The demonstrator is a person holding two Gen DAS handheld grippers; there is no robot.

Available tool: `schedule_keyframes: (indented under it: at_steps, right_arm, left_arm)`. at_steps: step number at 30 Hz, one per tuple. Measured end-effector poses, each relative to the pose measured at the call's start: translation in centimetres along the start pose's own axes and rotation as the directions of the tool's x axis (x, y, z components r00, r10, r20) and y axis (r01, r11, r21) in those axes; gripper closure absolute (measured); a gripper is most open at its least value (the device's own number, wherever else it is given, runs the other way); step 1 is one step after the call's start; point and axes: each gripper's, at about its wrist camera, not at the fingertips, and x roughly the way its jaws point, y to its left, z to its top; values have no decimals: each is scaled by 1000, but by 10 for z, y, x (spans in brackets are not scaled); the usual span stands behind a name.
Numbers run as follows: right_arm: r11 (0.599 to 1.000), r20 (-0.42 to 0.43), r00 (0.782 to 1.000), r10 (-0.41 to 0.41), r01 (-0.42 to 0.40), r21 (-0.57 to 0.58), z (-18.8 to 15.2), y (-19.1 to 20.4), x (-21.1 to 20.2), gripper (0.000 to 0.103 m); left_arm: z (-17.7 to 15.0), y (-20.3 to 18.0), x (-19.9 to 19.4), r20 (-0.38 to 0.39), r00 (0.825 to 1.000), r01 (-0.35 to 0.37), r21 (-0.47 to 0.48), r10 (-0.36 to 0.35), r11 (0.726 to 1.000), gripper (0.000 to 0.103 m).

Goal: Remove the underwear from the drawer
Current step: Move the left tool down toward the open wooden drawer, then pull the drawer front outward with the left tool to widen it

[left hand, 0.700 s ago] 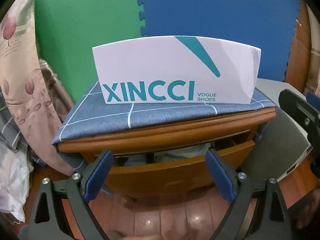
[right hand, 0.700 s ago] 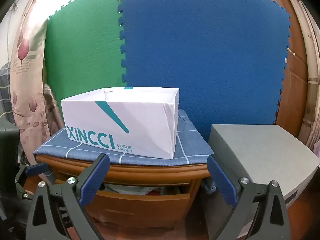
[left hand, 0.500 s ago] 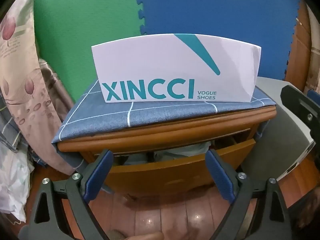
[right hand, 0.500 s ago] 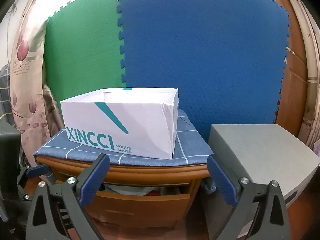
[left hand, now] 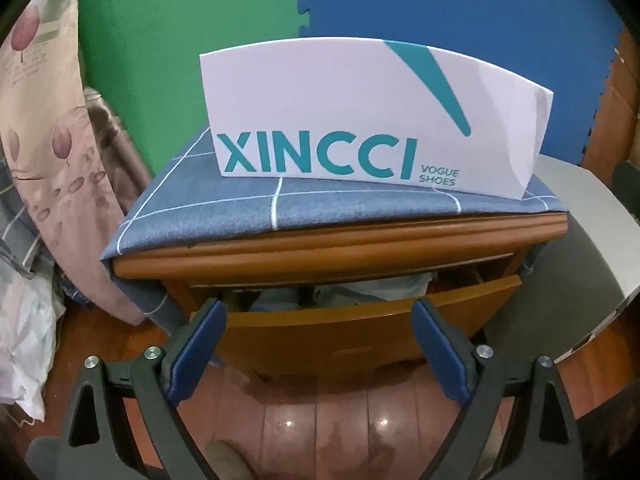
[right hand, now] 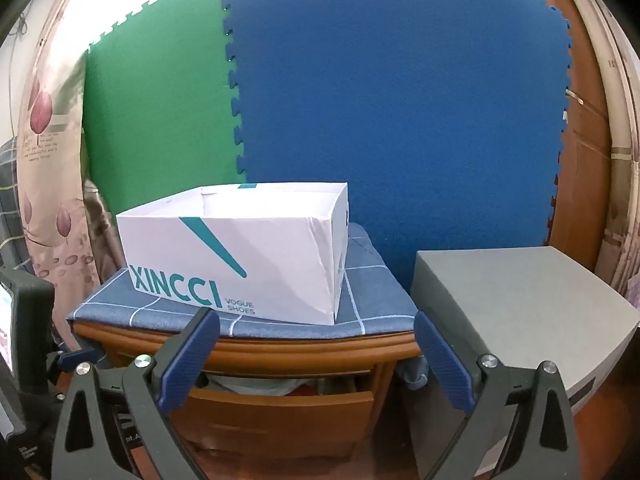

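Observation:
A wooden nightstand has its top drawer (left hand: 360, 320) pulled partly open; it also shows in the right wrist view (right hand: 280, 404). Pale folded underwear (left hand: 376, 286) lies inside the drawer, mostly hidden by the drawer front; in the right wrist view a pale piece (right hand: 256, 385) and a bit of red cloth show. My left gripper (left hand: 318, 312) is open and empty, just in front of the drawer front. My right gripper (right hand: 316, 324) is open and empty, further back, level with the nightstand's top edge.
A white XINCCI shoe box (left hand: 372, 120) stands open on the blue checked cloth (left hand: 224, 220) over the nightstand. A grey cabinet (right hand: 520, 304) stands to the right. Curtains (left hand: 44, 160) hang at the left. Green and blue foam mats (right hand: 360, 100) cover the wall.
The left gripper has shifted slightly left and closer, so the right gripper has nearly left its view. The right gripper has edged a little. Both stay open.

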Motion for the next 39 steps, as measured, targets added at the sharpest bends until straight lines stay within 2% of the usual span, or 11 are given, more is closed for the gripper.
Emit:
schedule_keyframes:
  at_steps: [8, 10, 13, 17, 19, 22, 25, 28, 30, 33, 39]
  right_arm:
    - [1000, -6, 1000, 12, -12, 16, 9, -13, -1, 3]
    - [999, -18, 998, 53, -53, 0, 19, -19, 1, 3]
    - [997, 38, 997, 70, -69, -44, 41, -32, -2, 3]
    - [993, 100, 994, 37, -25, -118, 52, -49, 3, 3]
    - [997, 102, 995, 21, -13, -79, 48, -63, 7, 3]
    - [1000, 42, 999, 24, -24, -2, 40, -76, 16, 3]
    - [999, 56, 998, 34, -34, 7, 41, -79, 14, 3]
    - [998, 58, 997, 57, -57, -5, 41, -76, 12, 3]
    - [998, 54, 997, 63, -62, -21, 39, -72, 11, 3]
    - [997, 52, 996, 76, -75, -19, 38, -70, 10, 3]
    - [997, 40, 996, 82, -82, 8, 39, -78, 9, 3]
  left_arm:
    - [-3, -4, 5, -33, 999, -7, -12, 6, 1000, 11]
    - [-4, 0, 9, -62, 998, -4, -46, 1, 999, 10]
    - [-15, 15, 22, -133, 991, -10, -170, -13, 985, 11]
    - [-31, 34, 36, -188, 981, -16, -338, -50, 941, 12]
    - [-34, 36, 37, -180, 983, -26, -350, -40, 936, 12]
    - [-34, 34, 45, -194, 980, -38, -361, -35, 932, 12]
    - [-37, 35, 57, -205, 977, -34, -434, -62, 900, 12]
    - [-40, 36, 64, -177, 982, -32, -520, -71, 854, 12]
    - [-45, 38, 69, -152, 986, -36, -587, -66, 809, 12]
    - [-49, 37, 78, -140, 989, -49, -645, -55, 763, 12]
    - [-49, 33, 94, -152, 986, -56, -688, -69, 724, 13]
